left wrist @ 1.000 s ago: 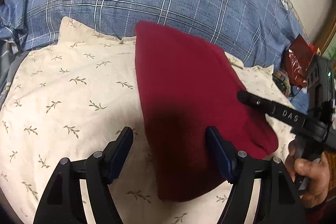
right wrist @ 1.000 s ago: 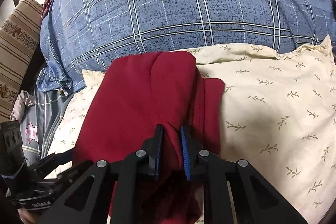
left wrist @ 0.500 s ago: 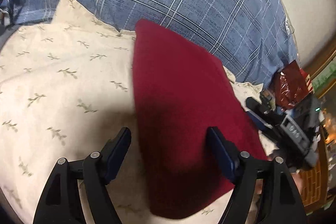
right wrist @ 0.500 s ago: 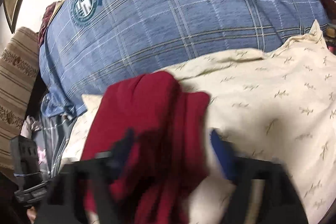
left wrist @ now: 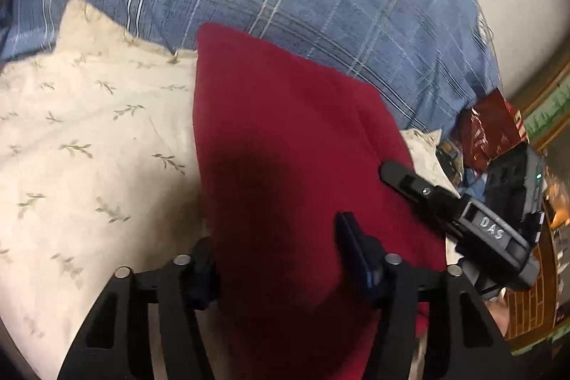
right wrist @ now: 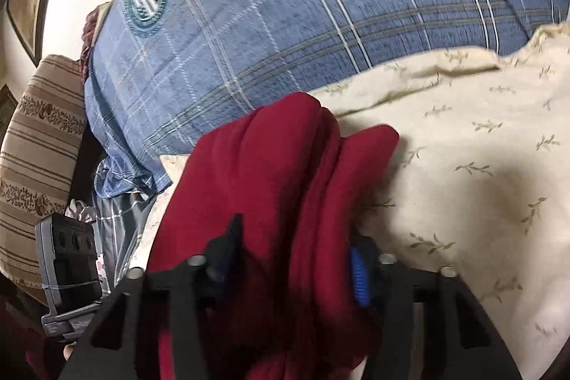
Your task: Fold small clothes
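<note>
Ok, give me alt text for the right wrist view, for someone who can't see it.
A folded red garment lies on a cream leaf-print pillow, bunched between the closing jaws of the right gripper; whether the pads press it is unclear. A blue plaid cushion fills the background, and the left gripper shows at the lower left edge.

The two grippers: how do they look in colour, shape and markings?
Both are black, with forked, open-frame fingers joined by silver rivets and tipped with blue pads. The left gripper shows this in its own view; the right gripper too, and seen from the left wrist view its body bears the white letters DAS.
</note>
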`<state>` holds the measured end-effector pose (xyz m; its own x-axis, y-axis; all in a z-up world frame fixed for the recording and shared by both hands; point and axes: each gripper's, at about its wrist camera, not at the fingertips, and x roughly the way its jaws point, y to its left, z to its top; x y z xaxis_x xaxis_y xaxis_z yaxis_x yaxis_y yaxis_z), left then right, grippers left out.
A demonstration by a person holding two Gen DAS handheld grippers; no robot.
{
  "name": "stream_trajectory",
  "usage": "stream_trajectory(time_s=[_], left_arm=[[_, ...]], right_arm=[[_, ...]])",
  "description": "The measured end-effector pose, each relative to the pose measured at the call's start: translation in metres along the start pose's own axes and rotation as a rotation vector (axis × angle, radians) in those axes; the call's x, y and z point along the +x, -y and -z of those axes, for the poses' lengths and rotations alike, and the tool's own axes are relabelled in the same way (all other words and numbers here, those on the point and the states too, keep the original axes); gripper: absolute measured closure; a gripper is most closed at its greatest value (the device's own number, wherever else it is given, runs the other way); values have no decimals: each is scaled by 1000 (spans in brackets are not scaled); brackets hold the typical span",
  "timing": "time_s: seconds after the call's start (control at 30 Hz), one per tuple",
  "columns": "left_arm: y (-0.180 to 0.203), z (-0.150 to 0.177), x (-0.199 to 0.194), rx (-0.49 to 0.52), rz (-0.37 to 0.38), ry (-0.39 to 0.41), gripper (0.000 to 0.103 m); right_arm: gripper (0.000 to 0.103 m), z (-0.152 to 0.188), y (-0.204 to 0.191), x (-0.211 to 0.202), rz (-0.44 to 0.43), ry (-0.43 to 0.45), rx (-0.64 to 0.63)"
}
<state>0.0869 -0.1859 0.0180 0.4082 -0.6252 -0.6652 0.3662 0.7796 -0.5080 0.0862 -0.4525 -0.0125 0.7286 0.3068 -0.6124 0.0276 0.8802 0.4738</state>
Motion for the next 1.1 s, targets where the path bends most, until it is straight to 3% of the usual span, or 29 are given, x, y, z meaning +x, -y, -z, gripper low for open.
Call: stream_trajectory(time_s=[0.1, 0.3, 0.4, 0.47, 0.63, 0.7, 0.87, 1.03, 1.1], left_arm=[[8, 14, -32, 27, -19, -5, 47], [4, 70, -85, 38, -95, -15, 47], [-4, 94, -76, 29, -147, -35, 43], [-3, 100, -85, 28, -157, 24, 40], [10, 96, -98, 92, -276, 102, 36], [17, 105, -105, 105, -312, 133, 33], [16, 116, -105, 74, -344, 177, 28], [20, 125, -103, 115, -354, 197, 25], [19, 127, -106, 123, -362, 206, 27]], right_arm=[[56, 7, -22, -25, -26, 1, -25], [54, 53, -56, -59, -85, -93, -35], [45, 86, -60, -56, -2, -153, -56], [41, 94, -61, -61, 40, -161, -76], [41, 91, -96, -114, 130, -47, -215], [41, 88, -111, -122, 63, -13, -254], [45, 101, -135, -90, 35, -71, -354], [46, 118, -111, -62, 179, -109, -352], [46, 126, -105, -65, 175, -96, -346]])
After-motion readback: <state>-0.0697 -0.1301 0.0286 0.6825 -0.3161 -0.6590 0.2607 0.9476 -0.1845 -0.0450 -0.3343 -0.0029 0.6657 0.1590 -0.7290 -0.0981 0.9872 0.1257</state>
